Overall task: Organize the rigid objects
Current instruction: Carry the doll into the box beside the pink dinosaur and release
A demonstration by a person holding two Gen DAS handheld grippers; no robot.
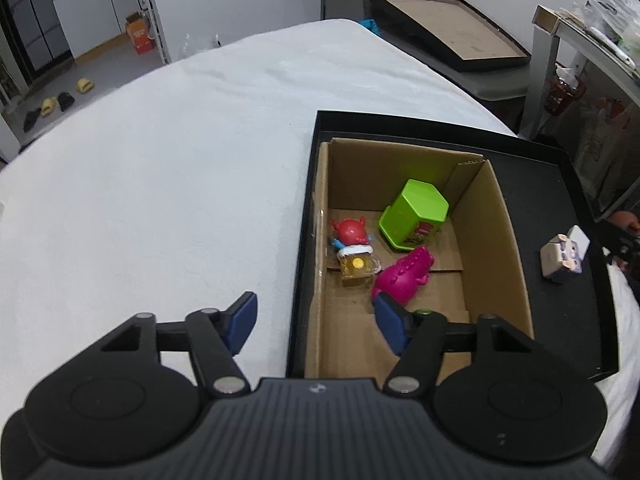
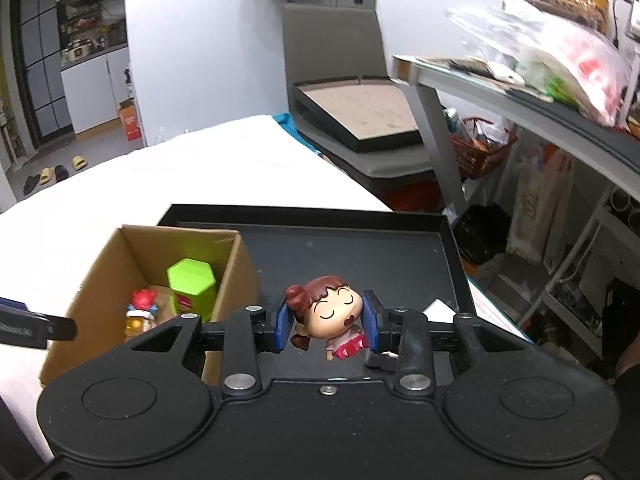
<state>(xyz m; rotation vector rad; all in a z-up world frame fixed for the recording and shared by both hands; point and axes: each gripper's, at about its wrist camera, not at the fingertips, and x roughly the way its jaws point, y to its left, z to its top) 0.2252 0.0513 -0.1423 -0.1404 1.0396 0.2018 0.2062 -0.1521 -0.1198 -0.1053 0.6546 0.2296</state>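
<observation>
A cardboard box point(image 1: 500, 232) stands in a black tray point(image 1: 560, 184) on the white table. In the box lie a green hexagonal container point(image 1: 414, 212), a red figure on a yellow mug point(image 1: 354, 252) and a magenta crocodile toy point(image 1: 404, 274). My left gripper point(image 1: 316, 324) is open and empty above the box's near left wall. My right gripper point(image 2: 328, 322) is shut on a brown-haired girl figurine point(image 2: 326, 312), held above the tray right of the box point(image 2: 236, 276). A small white cube toy point(image 1: 562, 254) lies on the tray.
The white table point(image 1: 160, 168) spreads left of the tray. A grey chair with a second black tray point(image 2: 360, 116) stands beyond the table. A cluttered shelf point(image 2: 520, 80) is at the right. The left gripper's finger point(image 2: 36, 326) shows at the right wrist view's left edge.
</observation>
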